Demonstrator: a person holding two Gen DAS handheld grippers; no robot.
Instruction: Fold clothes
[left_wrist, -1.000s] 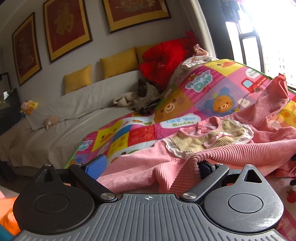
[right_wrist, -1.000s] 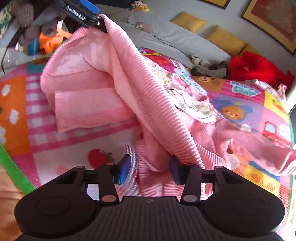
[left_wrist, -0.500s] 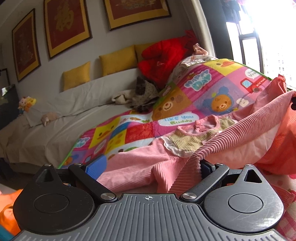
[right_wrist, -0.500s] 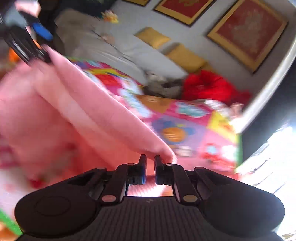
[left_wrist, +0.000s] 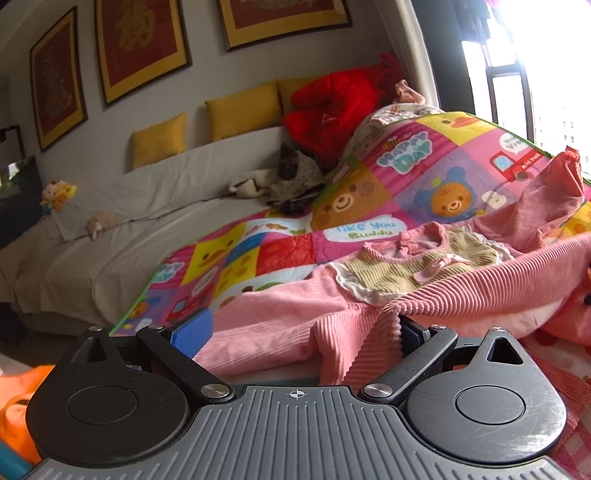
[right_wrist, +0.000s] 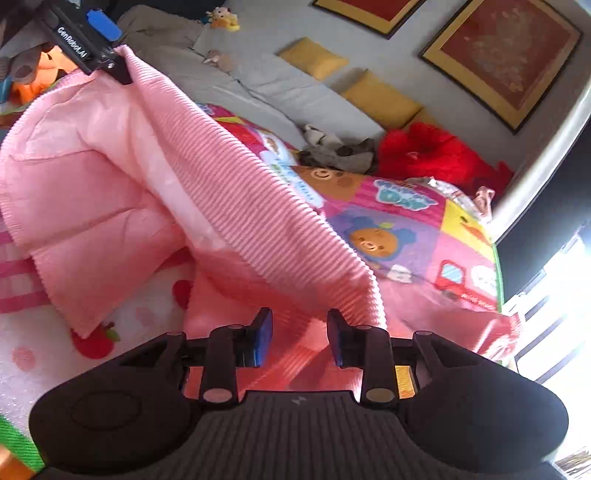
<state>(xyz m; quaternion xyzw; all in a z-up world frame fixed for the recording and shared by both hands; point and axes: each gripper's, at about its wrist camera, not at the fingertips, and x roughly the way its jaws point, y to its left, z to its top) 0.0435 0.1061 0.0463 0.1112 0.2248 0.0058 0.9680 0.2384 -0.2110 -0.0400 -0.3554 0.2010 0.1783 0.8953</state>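
Observation:
A pink ribbed garment (left_wrist: 461, 291) with a yellow striped chest panel (left_wrist: 417, 266) lies rumpled on a colourful play mat (left_wrist: 369, 206). My left gripper (left_wrist: 301, 332) stands open and wide, with the garment's ribbed hem draped over its right finger. In the right wrist view the left gripper (right_wrist: 99, 48) is at the top left. From it the garment (right_wrist: 240, 206) stretches as a raised fold down to my right gripper (right_wrist: 301, 339). The right jaws are opening. The hem's corner rests by the right fingertip, and the pads are not pressing on it.
A grey sofa (left_wrist: 129, 221) with yellow cushions (left_wrist: 159, 140) runs behind the mat (right_wrist: 406, 229). On it are a red plush heap (left_wrist: 332, 107), crumpled grey clothes (left_wrist: 291, 177) and small toys. A bright window (left_wrist: 546, 74) is at the right. An orange toy (left_wrist: 18, 406) lies low at the left.
The right gripper shut on the garment's hem and swung up half a second ago. Now its jaws have parted and the view has dropped back. The left gripper has stayed put.

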